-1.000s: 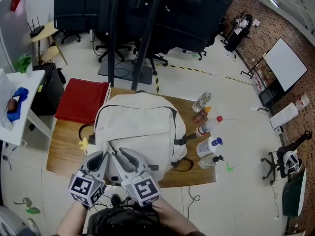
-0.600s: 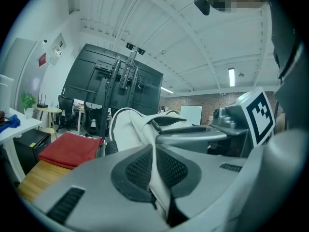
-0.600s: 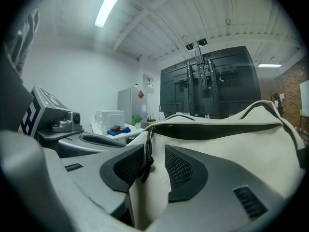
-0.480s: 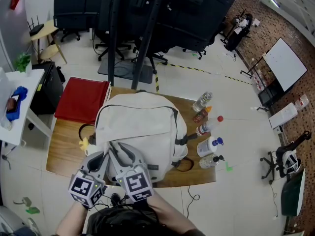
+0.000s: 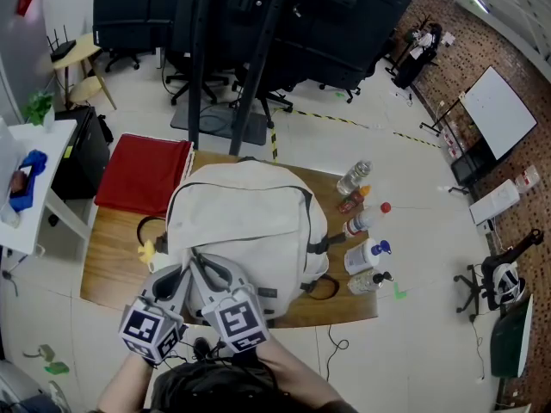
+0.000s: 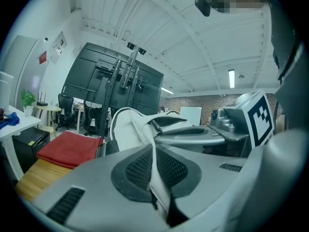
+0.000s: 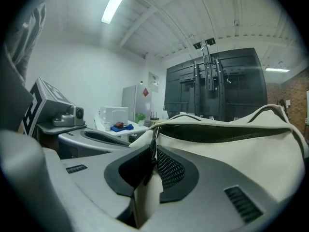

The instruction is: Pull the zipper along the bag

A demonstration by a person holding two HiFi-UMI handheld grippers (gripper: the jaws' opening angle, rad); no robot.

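A white backpack (image 5: 245, 222) lies on the wooden table (image 5: 112, 256), with its dark zipper opening (image 7: 227, 134) gaping along the top. My left gripper (image 5: 179, 275) is at the bag's near edge, shut on a fold of white bag fabric (image 6: 157, 178) pinched between its black pads. Close beside it, my right gripper (image 5: 211, 269) is at the zipper's near end. Its jaws are closing, and the dark zipper pull (image 7: 153, 146) stands between the pads (image 7: 169, 170), which touch it on both sides.
Several bottles (image 5: 362, 222) stand and lie at the table's right end. A red cushion (image 5: 142, 175) lies at the back left, a small yellow thing (image 5: 146, 252) by the bag's left side. A black strap loop (image 5: 323, 289) sticks out near the front edge.
My right gripper has shifted a little left, nearer to the left gripper, and now sits on the zipper pull. The left gripper and the bag have stayed put.
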